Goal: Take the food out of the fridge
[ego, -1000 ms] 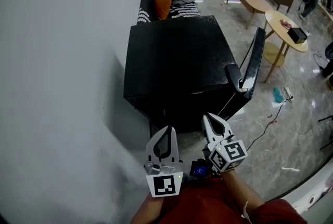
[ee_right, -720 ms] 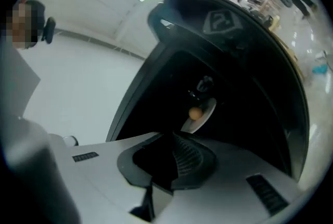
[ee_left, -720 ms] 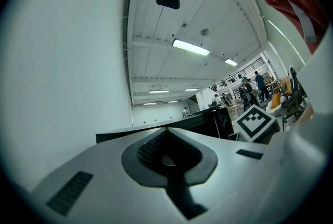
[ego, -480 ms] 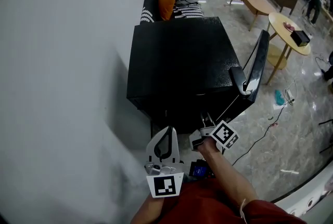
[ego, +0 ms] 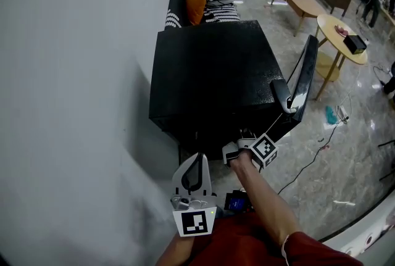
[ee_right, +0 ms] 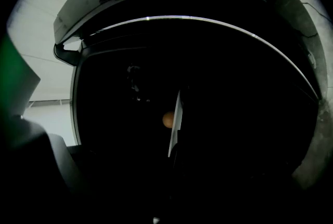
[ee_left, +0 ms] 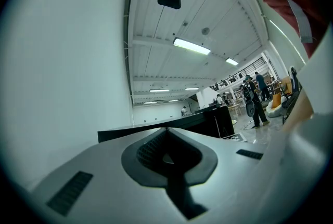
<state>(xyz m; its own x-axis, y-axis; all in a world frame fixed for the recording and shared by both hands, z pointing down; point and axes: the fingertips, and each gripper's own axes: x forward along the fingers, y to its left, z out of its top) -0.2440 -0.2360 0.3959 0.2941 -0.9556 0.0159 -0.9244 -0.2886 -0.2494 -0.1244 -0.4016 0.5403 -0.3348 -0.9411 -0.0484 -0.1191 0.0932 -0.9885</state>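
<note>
Jaws on your left gripper (ego: 197,158) are pressed together with nothing between them. They point up toward the near face of the black fridge (ego: 213,73) and sit well short of its opening.

Your right gripper (ego: 239,151) is the nearer one by far, pushed in at the open front under the fridge's top edge. Its own view is so dark that I can't tell whether its jaws stand apart or closed, so check that before you commit.

Ahead of those right jaws, slightly left of centre and deeper inside, sits a small round orange thing (ee_right: 167,119), probably the food you're after. It looks round, so I'd judge there's no long axis to line up with. What matters is going straight in with the jaws wide enough to straddle it.

A thin pale upright edge (ee_right: 176,124) cuts across its right side. I can't make out what it is, and it may crowd the right-hand jaw.

The fridge door (ego: 302,76) is swung wide to the right of your right jaws, clear of the reach. A wall (ego: 62,104) stands close on the left of your left jaws. A cable (ego: 308,157) trails on the floor off to the right.
</note>
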